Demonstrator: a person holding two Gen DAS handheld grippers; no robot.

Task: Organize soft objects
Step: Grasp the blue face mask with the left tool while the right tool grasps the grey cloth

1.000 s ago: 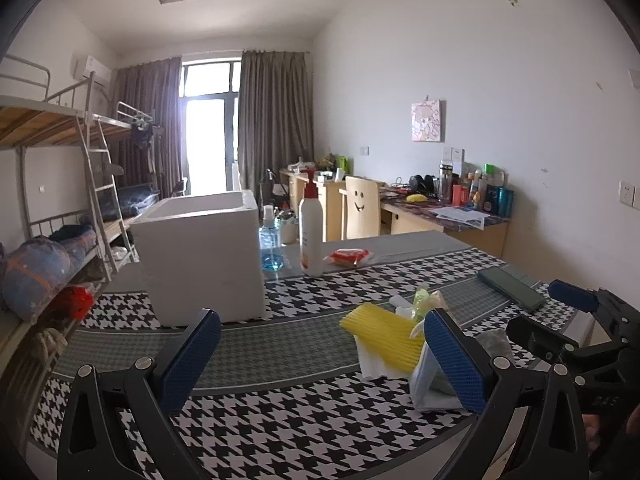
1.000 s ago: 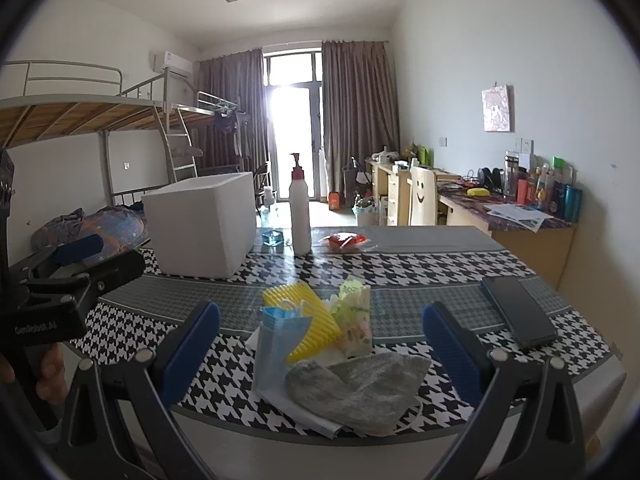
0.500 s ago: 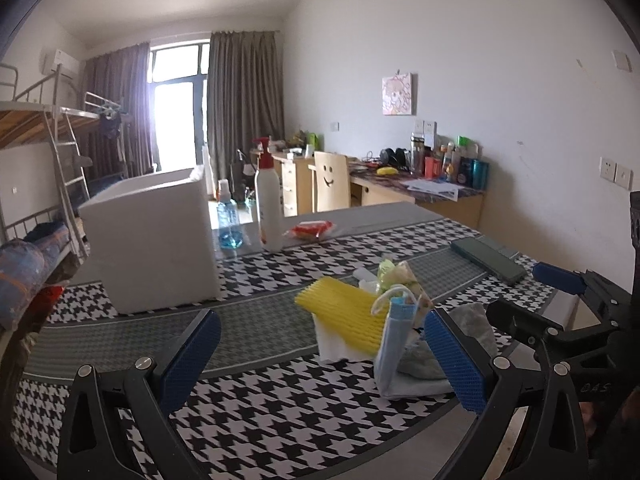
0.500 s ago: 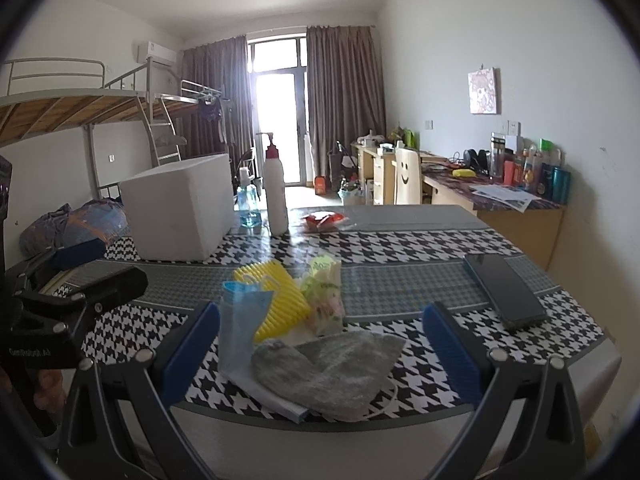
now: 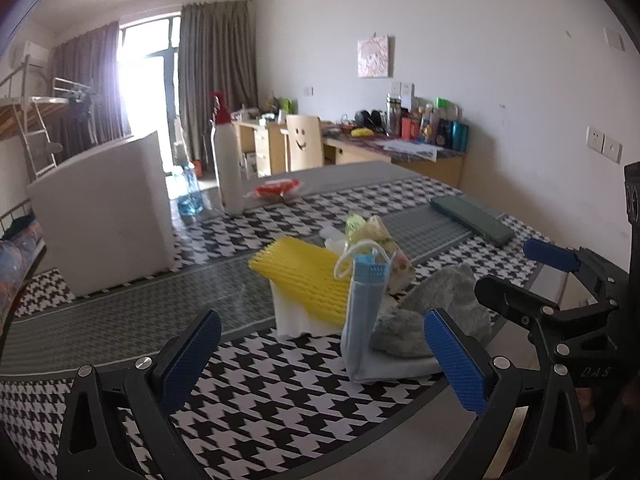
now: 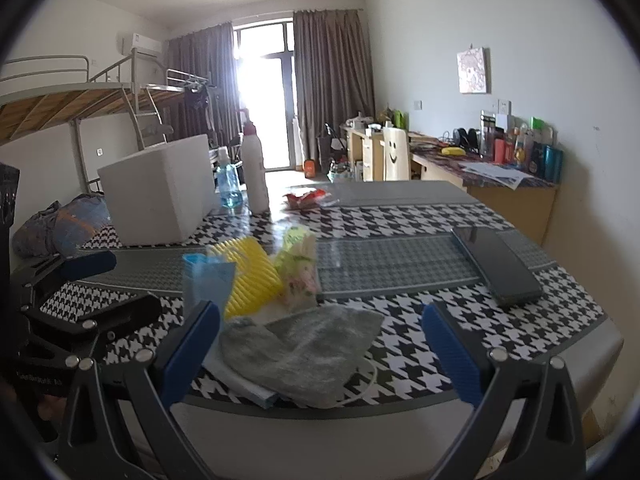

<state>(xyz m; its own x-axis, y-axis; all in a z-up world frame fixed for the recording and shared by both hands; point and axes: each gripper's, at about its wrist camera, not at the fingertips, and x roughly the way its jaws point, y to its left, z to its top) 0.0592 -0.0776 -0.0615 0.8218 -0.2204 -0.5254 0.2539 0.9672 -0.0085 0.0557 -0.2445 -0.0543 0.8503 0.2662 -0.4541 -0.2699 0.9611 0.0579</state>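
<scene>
On the black-and-white houndstooth tablecloth point(image 5: 280, 392), near its front edge, one pile of soft things lies: one grey fuzzy cloth point(image 6: 304, 352), one blue face mask point(image 5: 362, 312), one yellow ribbed sponge point(image 5: 308, 280) and one floral tissue pack point(image 6: 300, 268). Both the left gripper point(image 5: 324, 364) and the right gripper point(image 6: 320, 352) are spread wide and hold nothing. One white foam box point(image 5: 104, 216) stands behind.

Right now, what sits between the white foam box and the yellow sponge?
Nothing: bare houndstooth tablecloth separates the white foam box from the yellow sponge, clearest in the left wrist view.
</scene>
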